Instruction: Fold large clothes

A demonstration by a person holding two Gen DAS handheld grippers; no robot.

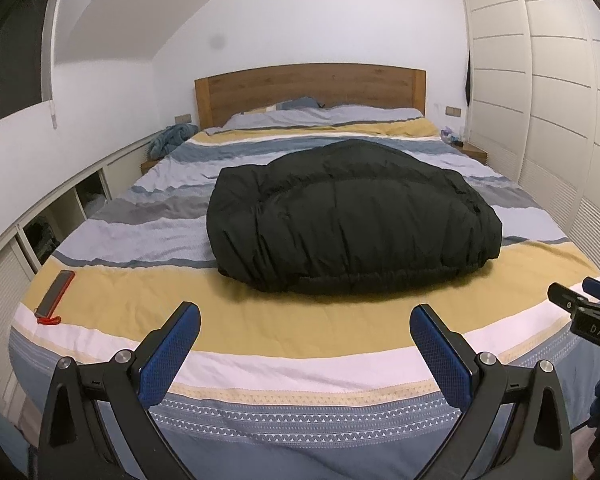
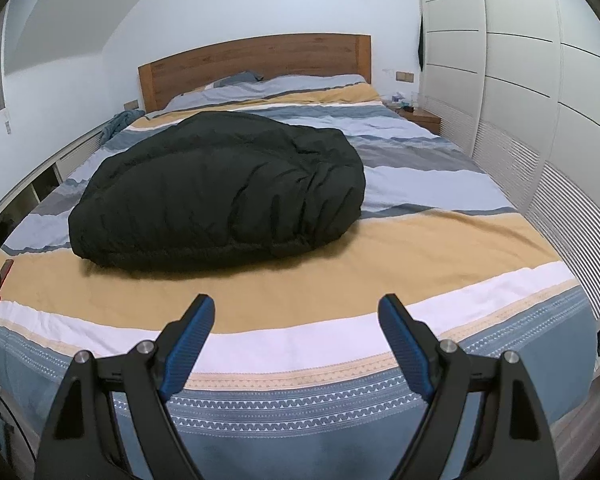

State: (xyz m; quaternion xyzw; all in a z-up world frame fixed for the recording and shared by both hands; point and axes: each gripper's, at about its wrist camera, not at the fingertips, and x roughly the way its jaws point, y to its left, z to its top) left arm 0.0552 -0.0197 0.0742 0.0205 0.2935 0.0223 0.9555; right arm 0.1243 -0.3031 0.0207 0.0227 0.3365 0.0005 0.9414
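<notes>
Wide bed with striped blue, grey, mustard and white cover (image 1: 260,332) fills the room from the near edge to the brown wooden headboard (image 1: 310,86) at the far wall. White panelled wardrobe (image 1: 540,100) runs along the right side.

Bulky black padded jacket (image 1: 352,216), the task's garment, lies bundled in a rounded heap in the middle of the bed, resting on the cover, its near hem on the mustard stripe. Surface is creased, no sleeve lying out flat that I can make out.

Pale grey-blue pillows (image 1: 340,114) lie at the far end below the headboard. Crumpled blue cloth (image 1: 170,138) sits on the ledge at far left.

Left tool (image 1: 305,328): black frame, blue pads, jaws standing wide apart with nothing between them, held over the near edge of the bed, clear of the jacket. Right tool (image 2: 296,320): same build, jaws also wide apart and empty, near edge, apart from the jacket.

Red-cased phone with a red strap (image 1: 55,294) lies flat on the cover at near left, well apart from the jacket.
</notes>
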